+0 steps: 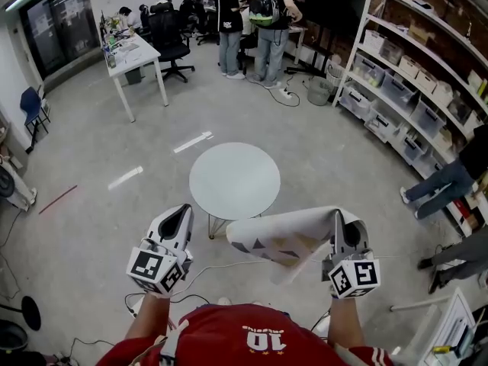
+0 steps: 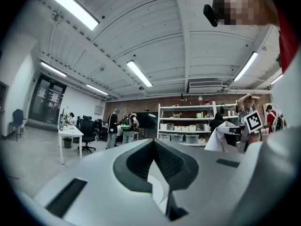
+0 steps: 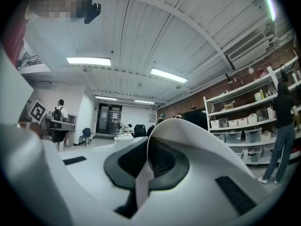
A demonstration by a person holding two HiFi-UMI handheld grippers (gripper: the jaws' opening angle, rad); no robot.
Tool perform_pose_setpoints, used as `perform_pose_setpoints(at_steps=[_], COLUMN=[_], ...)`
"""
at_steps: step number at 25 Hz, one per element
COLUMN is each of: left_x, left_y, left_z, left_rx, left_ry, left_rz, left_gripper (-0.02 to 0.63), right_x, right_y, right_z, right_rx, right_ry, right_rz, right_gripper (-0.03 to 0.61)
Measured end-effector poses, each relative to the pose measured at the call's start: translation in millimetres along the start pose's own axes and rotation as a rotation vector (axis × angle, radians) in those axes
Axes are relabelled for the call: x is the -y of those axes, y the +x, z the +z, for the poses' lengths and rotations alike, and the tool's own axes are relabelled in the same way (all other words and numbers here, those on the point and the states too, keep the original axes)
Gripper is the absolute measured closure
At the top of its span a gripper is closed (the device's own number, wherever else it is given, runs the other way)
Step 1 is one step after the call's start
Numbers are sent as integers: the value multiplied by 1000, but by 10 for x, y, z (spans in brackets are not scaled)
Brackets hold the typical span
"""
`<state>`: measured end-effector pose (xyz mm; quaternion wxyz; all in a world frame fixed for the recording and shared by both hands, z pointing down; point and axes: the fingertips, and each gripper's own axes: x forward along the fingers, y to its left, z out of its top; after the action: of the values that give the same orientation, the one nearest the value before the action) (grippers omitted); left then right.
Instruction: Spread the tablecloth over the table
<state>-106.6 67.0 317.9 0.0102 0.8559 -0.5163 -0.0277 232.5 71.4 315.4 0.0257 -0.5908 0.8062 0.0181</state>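
Note:
The round white table (image 1: pixel 234 180) stands bare on the grey floor just ahead of me. My right gripper (image 1: pixel 341 227) (image 3: pixel 149 147) is shut on the tablecloth (image 1: pixel 286 237), white with grey triangles. The cloth drapes over the right jaw (image 3: pixel 202 142) and hangs leftward in a loose fold, below the table's near edge. My left gripper (image 1: pixel 178 223) (image 2: pixel 154 147) is shut and stands apart from the cloth's free left end. A thin white sliver shows between its pads; I cannot tell what it is. The left gripper view shows the cloth (image 2: pixel 220 136) at far right.
Two people (image 1: pixel 259 21) stand at the back near a black office chair (image 1: pixel 171 40) and a white desk (image 1: pixel 136 58). Shelves with bins (image 1: pixel 412 90) line the right wall, where another person's legs (image 1: pixel 446 185) show. A thin cable (image 1: pixel 229 265) lies on the floor by my feet.

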Motion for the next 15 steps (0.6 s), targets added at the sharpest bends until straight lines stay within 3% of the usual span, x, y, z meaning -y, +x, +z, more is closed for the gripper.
perform_pose_setpoints(at_steps=[5,15], left_x=[-201,-561], left_y=[-23,-121], left_z=[30,-134], left_rx=[22,0], left_ry=[-47,-32], left_rz=[-11,-9], left_gripper=[612,612], right_x=[-131,-235], right_y=[67,143], right_z=[-4,-99], right_rx=[-11,-22], right_ry=[-13,-22], right_rz=[-9,-71], right_gripper=[565,565])
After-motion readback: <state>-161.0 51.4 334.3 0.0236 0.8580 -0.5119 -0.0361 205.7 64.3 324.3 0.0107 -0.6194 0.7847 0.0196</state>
